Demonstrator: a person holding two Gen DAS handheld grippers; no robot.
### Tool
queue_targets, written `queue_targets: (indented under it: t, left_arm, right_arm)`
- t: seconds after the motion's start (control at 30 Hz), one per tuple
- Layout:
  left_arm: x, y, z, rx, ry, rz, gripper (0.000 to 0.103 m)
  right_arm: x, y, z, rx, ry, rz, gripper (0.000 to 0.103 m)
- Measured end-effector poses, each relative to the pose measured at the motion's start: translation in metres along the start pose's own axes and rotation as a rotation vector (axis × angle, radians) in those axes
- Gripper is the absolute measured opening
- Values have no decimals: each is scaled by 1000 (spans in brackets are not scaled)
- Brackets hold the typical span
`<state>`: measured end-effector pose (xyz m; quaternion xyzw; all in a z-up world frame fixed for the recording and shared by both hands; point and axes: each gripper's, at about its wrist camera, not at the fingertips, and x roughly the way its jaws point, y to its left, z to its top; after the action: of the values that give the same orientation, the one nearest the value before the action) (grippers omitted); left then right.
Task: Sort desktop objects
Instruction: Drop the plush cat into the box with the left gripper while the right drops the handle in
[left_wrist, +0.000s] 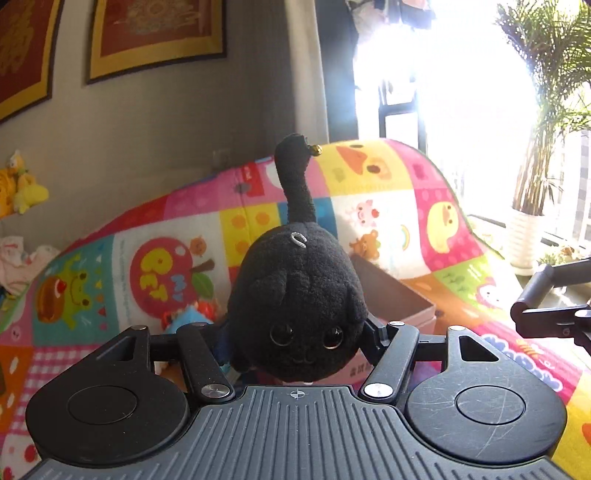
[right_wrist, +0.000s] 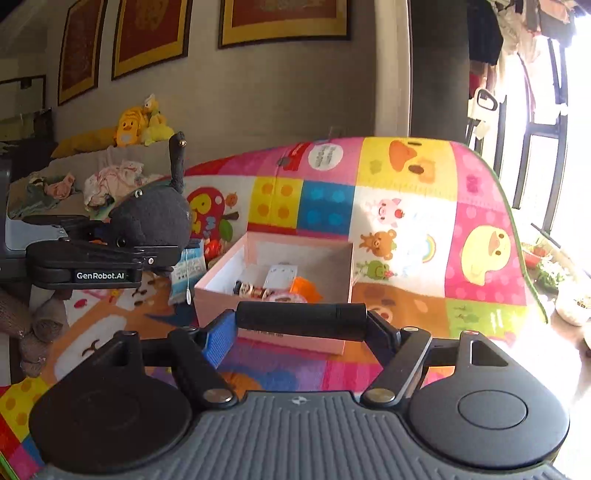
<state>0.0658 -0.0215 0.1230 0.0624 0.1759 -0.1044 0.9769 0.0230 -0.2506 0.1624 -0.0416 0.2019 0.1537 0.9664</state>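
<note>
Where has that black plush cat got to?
The black plush cat is clamped in the left gripper, lifted above the colourful play mat, left of the pink box.

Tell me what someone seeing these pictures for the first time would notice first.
The black plush cat stands out first, clamped in the left tool with its face toward the camera and its tail pointing up. Next comes the bright cartoon play mat curling up behind, and the open pink box of small items on it, just beyond the black cylinder in the right tool.
</note>
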Motion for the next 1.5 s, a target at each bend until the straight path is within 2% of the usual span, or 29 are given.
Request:
queue_targets:
  t: [0.1,0.17,0.27,0.4,0.47,0.57,0.6,0.73,0.87,0.93,1.0,1.07,1.17,1.2,1.27,1.37,1.47,1.5]
  left_arm:
    - [36,-5,27,3,-33,-9,69]
    - [74,-7,33,-8,11,-34,69]
    - [126,-7,26,-32,108,-57,69]
    - [162,-6,5,-46,199,-83,73]
    - [157,-1,-5,-72,191,-99,79]
    - [127,7,-13,-83,112,-106,93]
    - [111,10,-17,-87,83,-103,95]
    - [66,17,-37,-104,69,-86,96]
    - [44,28,-65,-159,128,-94,97]
    - [37,35,-78,-178,143,-71,97]
    - [34,42,-88,-198,150,-47,97]
    - [33,50,-96,-237,163,-40,97]
    - [37,57,-100,-277,174,-45,97]
    - [37,58,-100,-282,174,-48,97]
    - [34,60,-101,-289,167,-51,98]
    - [27,65,-100,-306,140,-37,100]
    - [26,73,-101,-335,138,-30,100]
    - [27,76,-102,-345,141,-29,100]
  right_arm:
    - [4,-8,20,8,-46,1,75]
    - [12,-9,23,-2,-43,-4,75]
    - [26,-12,20,-6,-9,0,75]
    - [51,-17,12,5,55,-5,75]
    - [65,-20,10,18,82,-9,75]
    - [86,-23,13,39,108,-6,75]
    - [94,-22,15,43,117,-5,75]
    - [141,-19,35,69,153,-14,75]
    - [204,-17,54,95,232,-74,75]
    - [231,-19,58,148,280,-80,75]
    - [239,-17,65,185,263,-73,75]
    - [240,-6,79,190,221,-31,75]
    - [257,24,101,126,223,14,75]
    - [266,31,103,112,243,8,75]
    - [298,43,103,114,338,18,75]
    - [330,55,88,111,445,25,75]
    - [336,63,79,65,464,6,76]
    - [333,62,78,68,457,10,80]
